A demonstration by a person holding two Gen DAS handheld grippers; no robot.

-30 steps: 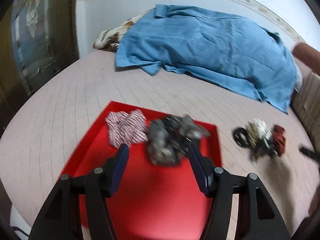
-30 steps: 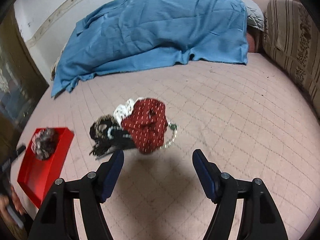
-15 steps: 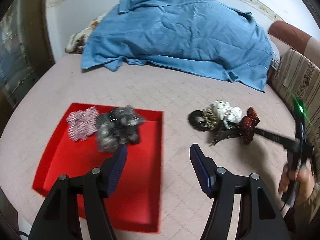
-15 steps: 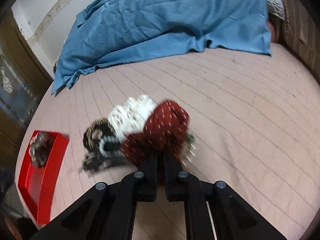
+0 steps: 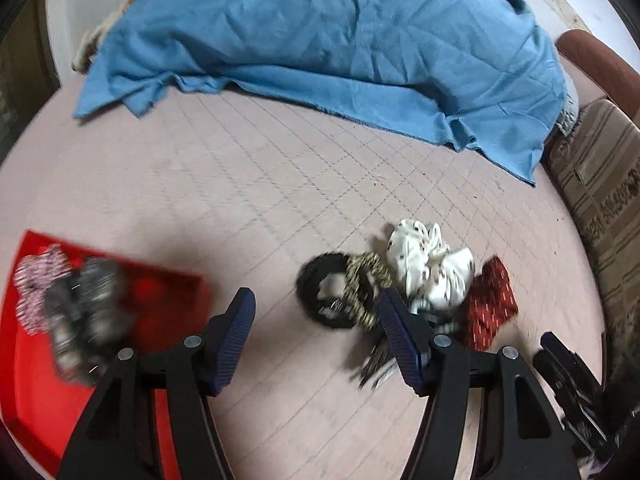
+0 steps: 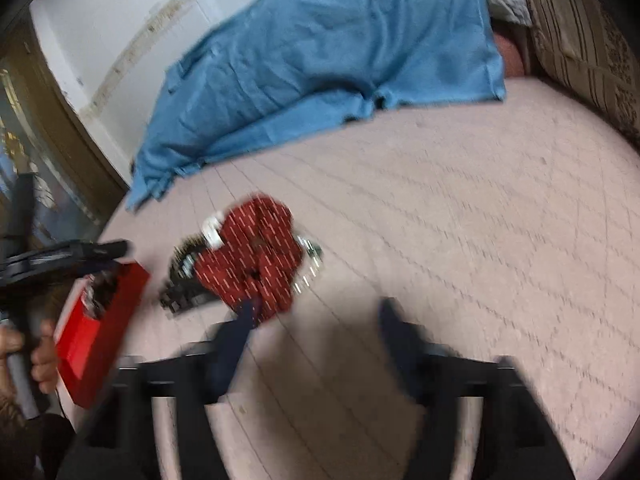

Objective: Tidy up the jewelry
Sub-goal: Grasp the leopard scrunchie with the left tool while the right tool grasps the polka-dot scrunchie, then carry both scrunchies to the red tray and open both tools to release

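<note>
Right gripper [image 6: 316, 312] jaws just reopened, empty — red scrunchie [image 6: 256, 256] blurred.

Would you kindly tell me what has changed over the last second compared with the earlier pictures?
The left tongs swung from over the red tray toward the scrunchie pile, open and empty. The right tongs shut near the red scrunchie, then have just been opening, nothing between them. Tray contents and the blue blanket stayed put.
</note>
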